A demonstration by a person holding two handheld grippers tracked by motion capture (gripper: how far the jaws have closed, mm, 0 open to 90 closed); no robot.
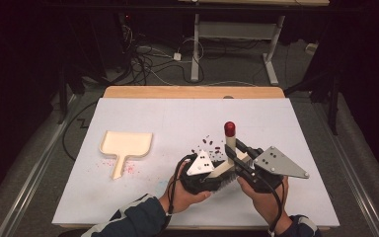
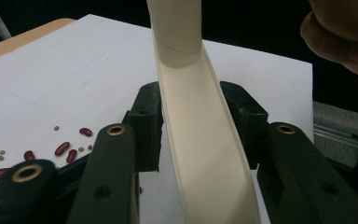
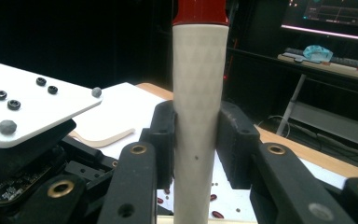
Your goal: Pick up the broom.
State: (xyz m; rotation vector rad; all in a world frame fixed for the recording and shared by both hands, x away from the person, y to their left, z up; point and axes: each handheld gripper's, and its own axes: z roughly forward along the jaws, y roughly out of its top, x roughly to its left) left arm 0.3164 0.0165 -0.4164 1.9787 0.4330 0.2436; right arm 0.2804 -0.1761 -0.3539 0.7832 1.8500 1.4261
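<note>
The table [image 1: 128, 106], covered by a white sheet, carries the whole job: beans scattered near its middle want sweeping up, and the work seems to be at the stage of getting the brush in hand, with no sweeping begun as far as these frames tell.

The dustpan [image 1: 126, 146] lies flat well apart toward the left edge, handle pointing at the near edge, with faint reddish specks on the sheet around it.

The brush [image 1: 228, 157] is held between both hands near the near edge, right of centre. Its cream handle rises to a red cap, and dark bristles show under its long back.

The left gripper [image 2: 193, 126] is clamped across the brush's long cream back, a pad on each side. The right gripper [image 3: 196, 140] is closed round the upright handle just below the red cap, both pads pressed to it.

The beans [image 1: 209, 143], red ones with smaller greenish ones among them, lie loose on the sheet just beyond the brush.

Next, I judge, one gripper should let go so the other can work the brush alone; the freed one must fetch the dustpan across to the beans, and the bristles have to come down flat behind them.
</note>
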